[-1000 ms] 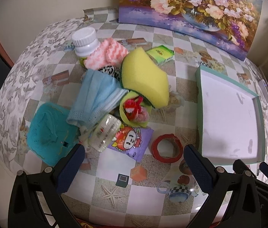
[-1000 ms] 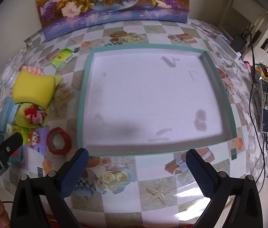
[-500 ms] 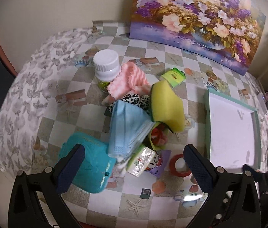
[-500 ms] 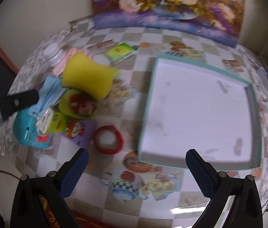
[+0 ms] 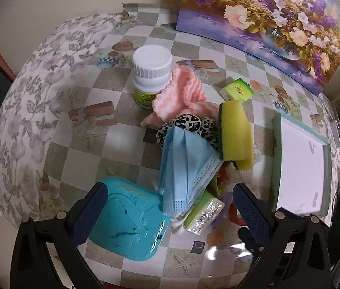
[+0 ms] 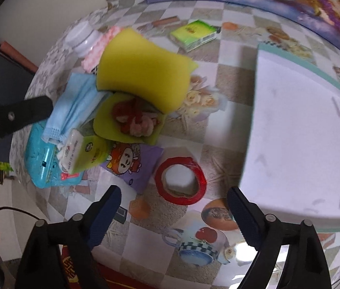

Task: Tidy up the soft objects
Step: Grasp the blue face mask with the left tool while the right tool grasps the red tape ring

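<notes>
A heap of soft things lies left of the tray: a blue face mask [image 5: 187,166], a yellow sponge [image 5: 236,132], a pink cloth [image 5: 182,96] and a leopard-print scrunchie [image 5: 189,125]. My left gripper [image 5: 168,200] hangs open above the mask's lower end and a teal case [image 5: 129,216], touching nothing. In the right wrist view the sponge [image 6: 143,72] leans over a yellow-green cloth [image 6: 133,120] with a red and pink bundle on it. My right gripper [image 6: 173,195] hovers over a red tape roll [image 6: 180,180]. Its jaws are closing and its pads press on nothing.
A white tray with a green rim [image 6: 302,144] lies at the right. A white-capped bottle [image 5: 150,72], a green box [image 6: 191,35], a tissue pack [image 6: 85,154] and a purple packet [image 6: 131,163] crowd the heap. A flower painting [image 5: 266,19] stands at the back.
My right gripper has swung left from over the tray to over the tape roll, and its jaws have narrowed. My left gripper has shifted left, bringing the teal case between its fingers.
</notes>
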A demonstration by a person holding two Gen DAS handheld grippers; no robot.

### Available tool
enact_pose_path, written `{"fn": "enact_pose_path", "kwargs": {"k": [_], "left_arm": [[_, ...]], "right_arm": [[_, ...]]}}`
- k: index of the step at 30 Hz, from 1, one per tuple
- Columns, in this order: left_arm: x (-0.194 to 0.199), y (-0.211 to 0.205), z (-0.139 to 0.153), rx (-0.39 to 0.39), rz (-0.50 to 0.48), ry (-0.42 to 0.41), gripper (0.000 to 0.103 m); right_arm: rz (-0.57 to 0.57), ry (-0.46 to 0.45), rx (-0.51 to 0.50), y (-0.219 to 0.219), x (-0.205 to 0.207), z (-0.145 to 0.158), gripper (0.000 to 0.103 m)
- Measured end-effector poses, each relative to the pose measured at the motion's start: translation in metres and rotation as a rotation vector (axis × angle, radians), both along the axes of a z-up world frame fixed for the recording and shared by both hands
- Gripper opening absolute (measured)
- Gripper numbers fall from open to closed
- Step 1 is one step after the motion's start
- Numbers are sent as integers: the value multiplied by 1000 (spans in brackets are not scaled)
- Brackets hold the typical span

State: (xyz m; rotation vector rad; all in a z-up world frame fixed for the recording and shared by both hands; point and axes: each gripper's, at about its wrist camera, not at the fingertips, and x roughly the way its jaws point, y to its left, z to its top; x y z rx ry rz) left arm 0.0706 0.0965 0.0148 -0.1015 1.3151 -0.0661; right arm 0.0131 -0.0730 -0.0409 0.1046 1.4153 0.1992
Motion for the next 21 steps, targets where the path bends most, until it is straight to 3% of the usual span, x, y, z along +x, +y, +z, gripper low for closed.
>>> {"fn": "enact_pose_path", "kwargs": {"k": [15,21], "left_arm": [[25,-1,-19,1,-7,60,101],[33,-6,-27,14,-21,77,81]], "right_arm": [[59,81,-74,27,8,-50,76],[64,74,-94,29,5,-61,67]]}}
